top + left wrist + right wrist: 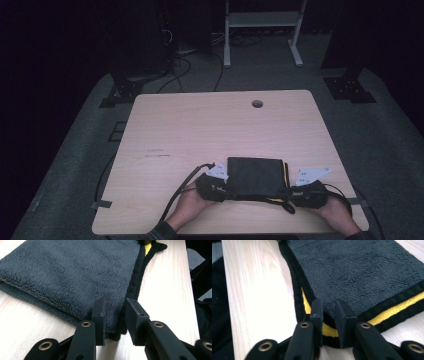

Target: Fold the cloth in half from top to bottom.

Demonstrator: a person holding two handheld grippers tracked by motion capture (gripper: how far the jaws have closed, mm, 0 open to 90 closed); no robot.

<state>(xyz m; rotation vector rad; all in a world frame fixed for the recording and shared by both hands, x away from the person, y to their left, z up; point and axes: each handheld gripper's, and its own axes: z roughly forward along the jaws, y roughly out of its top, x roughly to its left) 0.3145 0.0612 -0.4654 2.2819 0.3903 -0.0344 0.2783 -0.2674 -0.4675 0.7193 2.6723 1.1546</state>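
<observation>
At the bottom of the high view, the person's two hands held the left gripper [214, 188] and the right gripper [306, 194] against the near corners of a folded dark grey fleece towel [255, 176]. The towel lay in the lower middle of the frame on the light wooden table [210, 125].

In the left gripper view, the jaws stood narrowly apart, straddling the towel's near corner [113, 322]. Whether the pads actually pressed the fleece I cannot tell.

In the right gripper view, the jaws sat just as narrowly over the corner with the yellow stripe [328, 331], again with no clear pinch.

To do this step well, I judge both jaws needed to bite through every layer at the corner before any lift. Both corners would then have to rise together, or the fold would likely slip open.
</observation>
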